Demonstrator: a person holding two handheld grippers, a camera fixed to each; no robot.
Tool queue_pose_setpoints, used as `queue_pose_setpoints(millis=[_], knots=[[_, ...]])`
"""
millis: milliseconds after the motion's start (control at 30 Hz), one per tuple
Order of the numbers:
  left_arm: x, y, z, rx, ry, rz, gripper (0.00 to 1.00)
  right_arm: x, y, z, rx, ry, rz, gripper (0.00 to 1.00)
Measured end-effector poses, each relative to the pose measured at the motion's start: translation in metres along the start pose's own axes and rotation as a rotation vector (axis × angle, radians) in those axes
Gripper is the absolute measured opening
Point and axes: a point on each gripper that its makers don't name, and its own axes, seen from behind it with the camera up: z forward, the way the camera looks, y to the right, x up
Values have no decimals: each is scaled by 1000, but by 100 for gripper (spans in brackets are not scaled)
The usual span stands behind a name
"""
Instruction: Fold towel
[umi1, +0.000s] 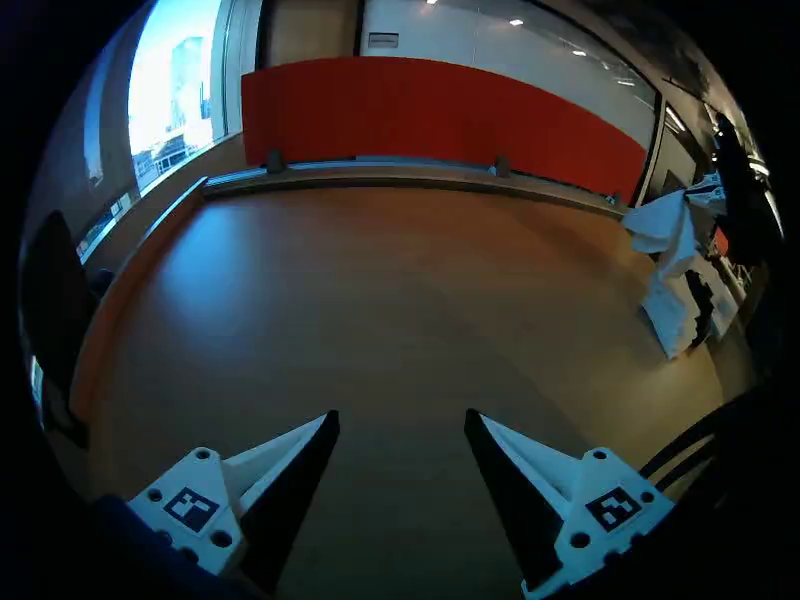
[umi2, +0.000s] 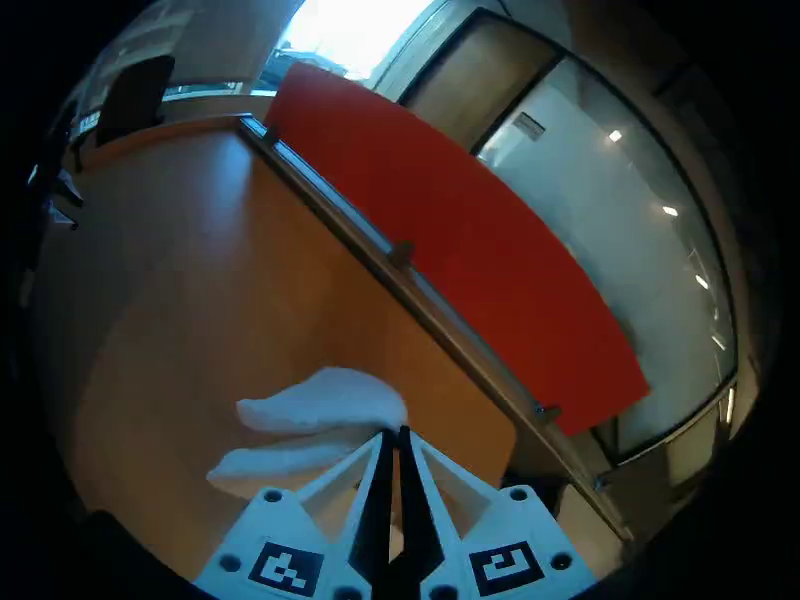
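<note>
A white towel hangs crumpled above the right end of the wooden table in the left gripper view, held up from a dark shape at the far right. My left gripper is open low over the bare tabletop, well left of the towel, with nothing between its fingers. In the right gripper view, my right gripper has its fingers pressed together on a bunched edge of the white towel, which spills out to the left of the fingertips.
An orange divider panel runs along the table's far edge on a metal rail. A dark chair stands off the left end. Windows and glass walls lie beyond.
</note>
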Motion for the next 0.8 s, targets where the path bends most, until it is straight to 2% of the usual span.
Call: queue_pose_setpoints(millis=[200, 500, 800], knots=[[4, 11, 3, -16, 0, 16, 93, -47, 2, -11, -29, -51, 53, 5], [5, 27, 8, -42, -8, 49, 93, -110, -6, -30, -82, -106, 186, 5], [6, 35, 8, -55, -8, 61, 93, -167, -25, -41, -123, -171, 324, 5]])
